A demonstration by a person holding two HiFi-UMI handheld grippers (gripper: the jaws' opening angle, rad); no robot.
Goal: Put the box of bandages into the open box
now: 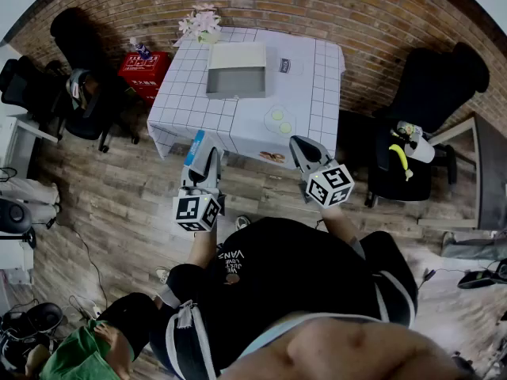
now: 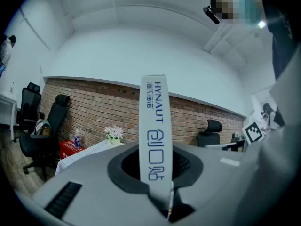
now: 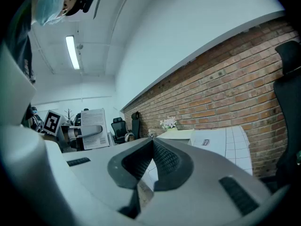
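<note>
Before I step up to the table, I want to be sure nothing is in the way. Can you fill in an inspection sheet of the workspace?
Surface: table under a white grid cloth, mostly bare.
Job's things: open box on the table's far half; box of bandages held in front of the table's near side.
Clutter: flowers at the far corner; two pale green round things near the front.
Grippers: left gripper shut on the box of bandages; right gripper shut, fingers together, empty.
Cables: thin cable on the floor, left.
Surroundings: brick wall, black chairs on both sides, red crate, wooden floor.
</note>
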